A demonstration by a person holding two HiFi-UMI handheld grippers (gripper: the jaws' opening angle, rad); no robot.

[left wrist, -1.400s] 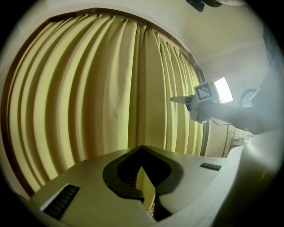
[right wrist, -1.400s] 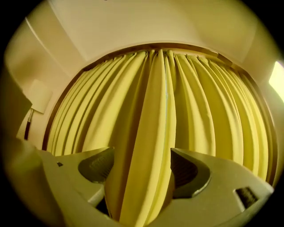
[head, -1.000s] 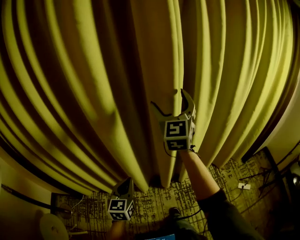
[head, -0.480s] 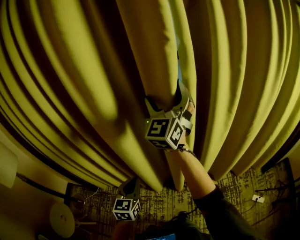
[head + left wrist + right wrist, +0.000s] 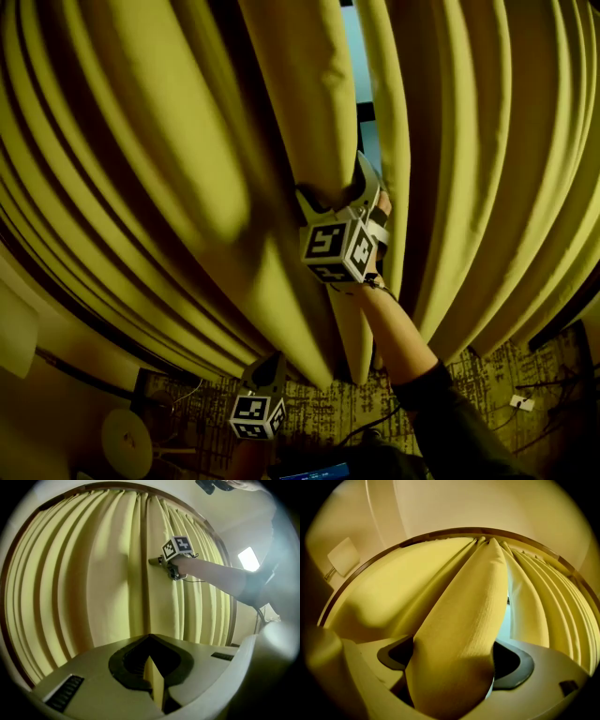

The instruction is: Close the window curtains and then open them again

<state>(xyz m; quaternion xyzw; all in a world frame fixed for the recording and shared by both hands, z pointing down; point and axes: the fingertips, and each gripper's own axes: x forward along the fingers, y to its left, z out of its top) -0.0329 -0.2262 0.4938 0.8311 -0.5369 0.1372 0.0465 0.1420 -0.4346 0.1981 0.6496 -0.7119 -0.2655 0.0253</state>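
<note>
Right gripper (image 5: 335,192) raised, jaws clamped on inner edge fold of left yellow curtain (image 5: 141,169). Narrow gap between that fold and right yellow curtain (image 5: 487,169). Window glass (image 5: 361,66) shows through gap on far side. Left gripper (image 5: 270,367) low and near, above patterned carpet (image 5: 469,384), jaws closed together, holding nothing.

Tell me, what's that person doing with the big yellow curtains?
A person is working the curtains with a gripper in each hand. The right gripper is raised and clamped on a thick curtain fold at the edge of one curtain. Beside that fold, a narrow strip of bright window shows before the other curtain begins. The left gripper is down low near the floor, shut and holding nothing.
</note>
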